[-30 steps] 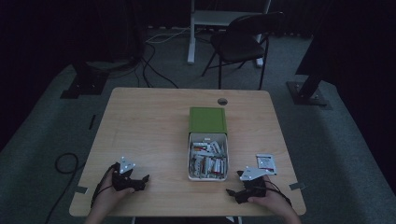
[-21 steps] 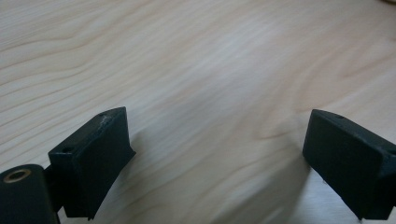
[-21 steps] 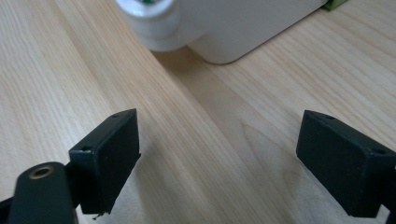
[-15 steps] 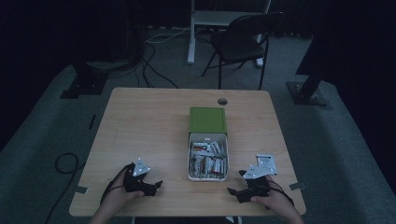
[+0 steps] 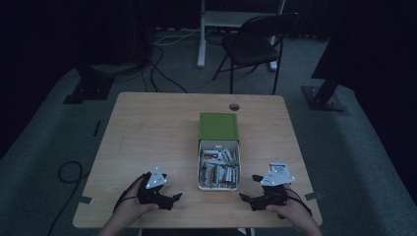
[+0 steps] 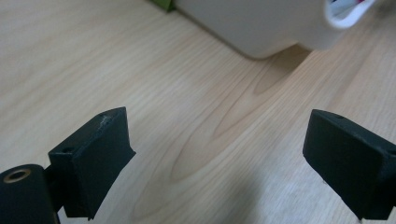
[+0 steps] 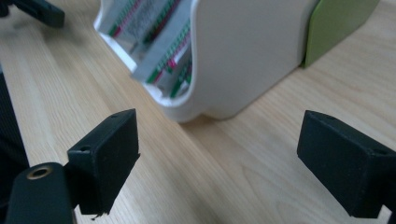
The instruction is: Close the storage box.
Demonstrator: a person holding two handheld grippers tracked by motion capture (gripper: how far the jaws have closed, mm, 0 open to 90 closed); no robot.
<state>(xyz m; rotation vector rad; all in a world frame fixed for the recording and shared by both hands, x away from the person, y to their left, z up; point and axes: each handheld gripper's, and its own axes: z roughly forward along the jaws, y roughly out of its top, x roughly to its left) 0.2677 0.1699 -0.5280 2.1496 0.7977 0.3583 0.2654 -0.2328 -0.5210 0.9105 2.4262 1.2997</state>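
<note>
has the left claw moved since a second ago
Yes. The left claw has shifted right along the table's near edge, toward the white box of batteries, which has stayed put.

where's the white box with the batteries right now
In the high view the white box sits near the table's front edge, right of centre, between the left hand-held gripper and right hand-held gripper, with the green lid touching its far end.

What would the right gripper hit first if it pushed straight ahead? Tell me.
Probably the white plastic box of batteries: in the right gripper view it stands directly beyond the open jaws of the right gripper, with bare wooden table between. Depth is hard to judge.
</note>
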